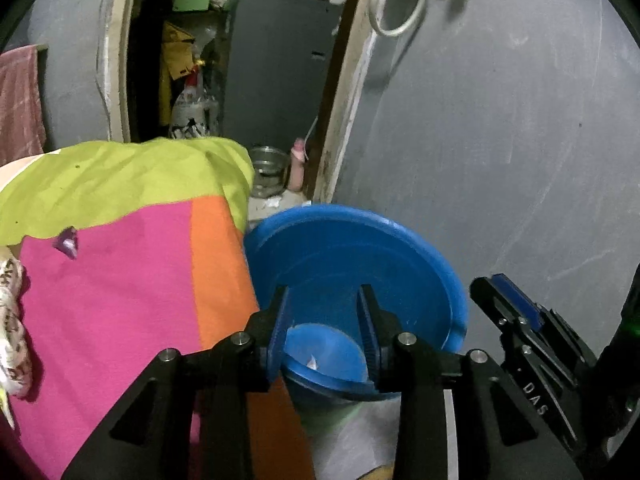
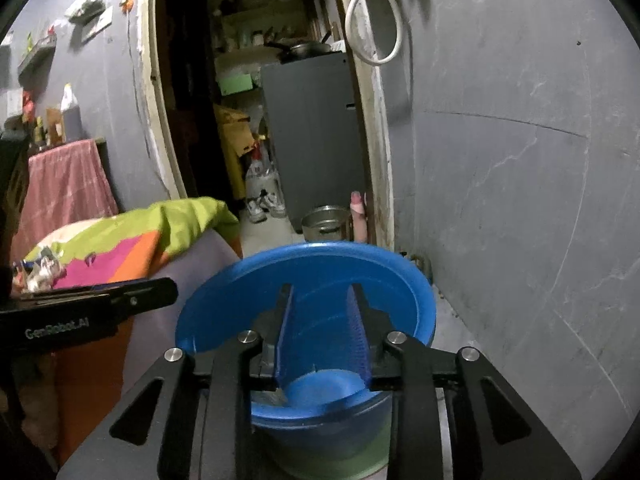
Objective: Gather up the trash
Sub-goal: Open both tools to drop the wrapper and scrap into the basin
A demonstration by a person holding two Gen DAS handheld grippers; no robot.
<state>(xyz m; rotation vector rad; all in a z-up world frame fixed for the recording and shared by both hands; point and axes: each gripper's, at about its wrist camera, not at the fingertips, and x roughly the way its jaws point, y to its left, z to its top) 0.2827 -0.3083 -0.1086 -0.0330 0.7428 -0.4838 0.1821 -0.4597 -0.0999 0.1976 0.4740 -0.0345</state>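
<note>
A blue plastic basin (image 1: 360, 216) stands on the floor between the bed and the grey wall. My left gripper (image 1: 324, 292) hangs over it, open, with nothing between its blue pads. A small white scrap (image 1: 312, 361) lies on the basin's bottom. In the right wrist view my right gripper (image 2: 320, 288) is also above the basin (image 2: 240, 268), open and empty, with a pale scrap (image 2: 280, 396) below its left finger. A purple wrapper (image 1: 68, 242) lies on the pink blanket. Each gripper shows at the edge of the other's view: the right gripper (image 1: 504, 292) and the left gripper (image 2: 160, 292).
A bed with a pink, orange and green blanket (image 1: 132, 280) fills the left side, with crumpled patterned stuff (image 1: 10, 320) at its edge. Beyond the basin a steel pot (image 2: 326, 220) sits in the doorway by a grey cabinet (image 2: 316, 140). The grey wall (image 1: 500, 140) is close on the right.
</note>
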